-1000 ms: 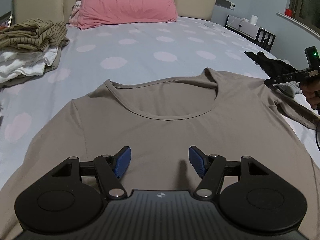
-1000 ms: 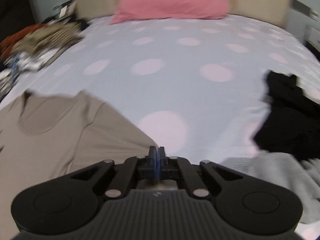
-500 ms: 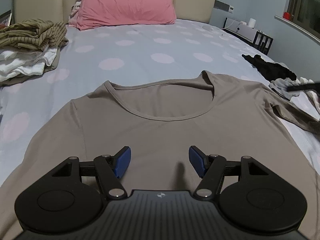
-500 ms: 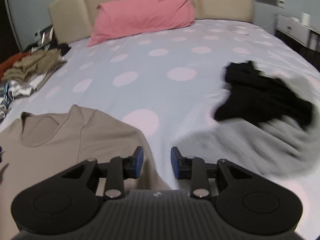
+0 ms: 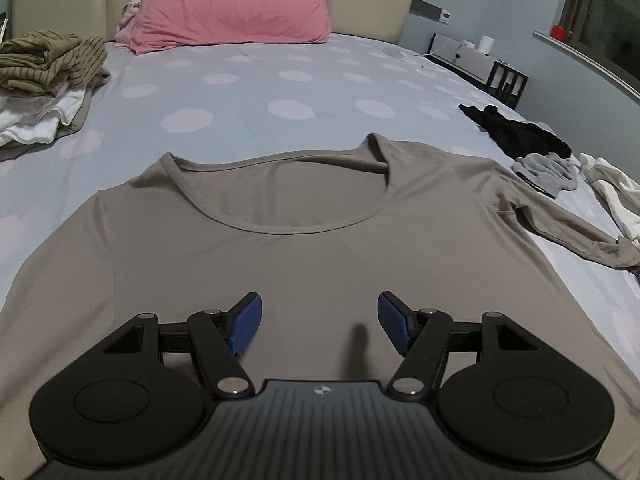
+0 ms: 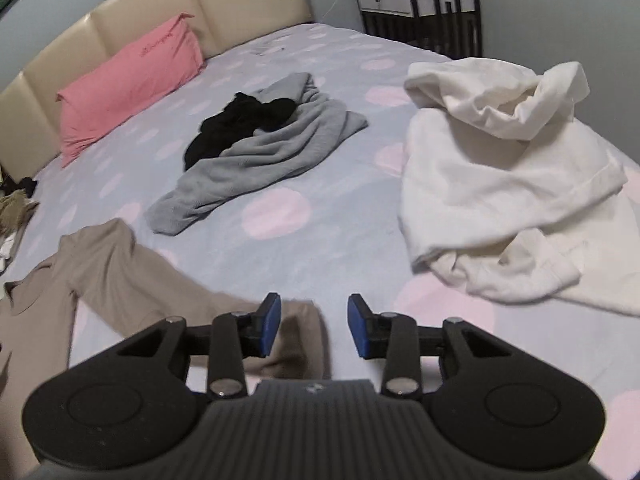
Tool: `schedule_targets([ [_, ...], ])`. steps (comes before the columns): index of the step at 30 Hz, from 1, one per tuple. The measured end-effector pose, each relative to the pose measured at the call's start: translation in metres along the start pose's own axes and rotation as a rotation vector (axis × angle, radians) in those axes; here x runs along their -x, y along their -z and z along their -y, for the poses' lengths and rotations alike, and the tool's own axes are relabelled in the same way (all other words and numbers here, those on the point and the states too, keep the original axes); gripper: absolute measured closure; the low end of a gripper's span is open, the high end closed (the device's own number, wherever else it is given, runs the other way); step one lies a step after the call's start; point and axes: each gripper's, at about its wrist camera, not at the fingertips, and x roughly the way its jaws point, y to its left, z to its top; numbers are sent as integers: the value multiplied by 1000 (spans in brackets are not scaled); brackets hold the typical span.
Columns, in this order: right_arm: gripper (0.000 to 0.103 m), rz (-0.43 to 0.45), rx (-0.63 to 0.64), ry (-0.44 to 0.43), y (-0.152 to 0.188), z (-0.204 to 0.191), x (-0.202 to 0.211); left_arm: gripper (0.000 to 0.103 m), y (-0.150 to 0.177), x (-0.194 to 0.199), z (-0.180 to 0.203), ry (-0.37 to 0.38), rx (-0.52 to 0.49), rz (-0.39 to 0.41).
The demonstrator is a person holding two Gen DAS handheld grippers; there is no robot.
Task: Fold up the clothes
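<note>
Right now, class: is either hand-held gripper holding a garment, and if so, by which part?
Nothing is held. The left hand-held gripper is open above the taupe shirt; the right hand-held gripper is opening, empty, over its sleeve end.

Taupe top (image 5: pixel 304 248) hem, L sleeve cropped

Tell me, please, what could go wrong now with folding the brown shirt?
The right tongs are opening over the cuff of the shirt's sleeve, nothing clamped; closing now may pinch the bedsheet too. The sleeve lies bent beside the grey garment, so a fold could come out crooked. The left tongs hover open, pinning nothing.
</note>
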Motion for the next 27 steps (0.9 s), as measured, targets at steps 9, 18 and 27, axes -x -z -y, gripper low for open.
schedule_targets([
  [9,100,10,105,-18,10,-23,-2,40,2,7,5,-14,7,1],
  [18,98,-63,888,24,81,-80,39,40,3,11,-2,-13,54,0],
  [27,61,-86,291,-24,45,-44,38,39,4,9,0,-13,36,-84],
])
